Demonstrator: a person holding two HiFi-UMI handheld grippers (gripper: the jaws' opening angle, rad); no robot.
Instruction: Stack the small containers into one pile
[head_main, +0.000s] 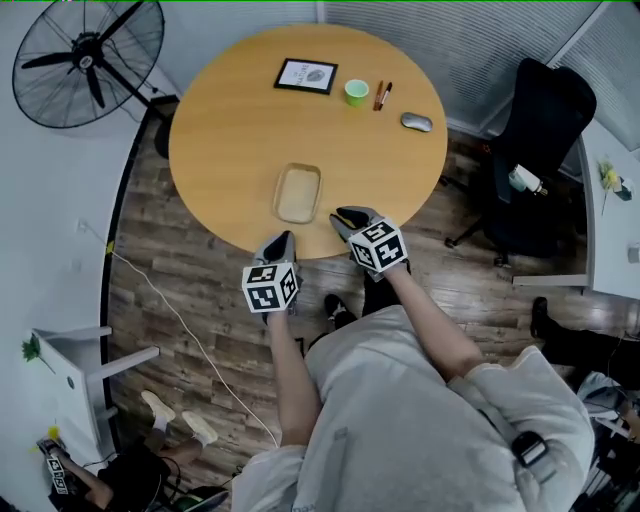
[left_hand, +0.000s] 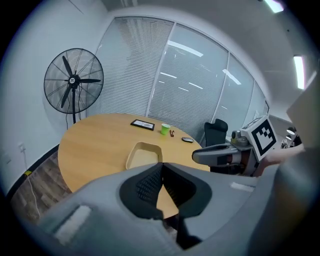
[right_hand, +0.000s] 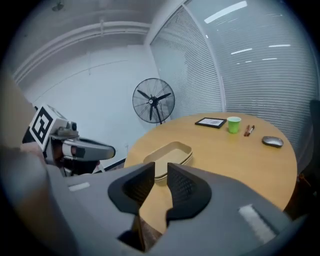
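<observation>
Stacking looks to be at its closing step: the beige containers sit nested as one pile on the round table, close to its near edge, and the right gripper view shows their rims layered one over another. No loose container shows elsewhere; the far side carries only a picture frame, a green cup, pens and a mouse. The left gripper hovers at the near edge, left of the pile, jaws pressed together on nothing. The right gripper hovers over the near edge, right of the pile, jaws slightly spread with nothing between them. Neither touches the pile. The next move likely calls for checking that the rims sit square; a skewed rim would need a light side nudge, otherwise both grippers keep clear.
</observation>
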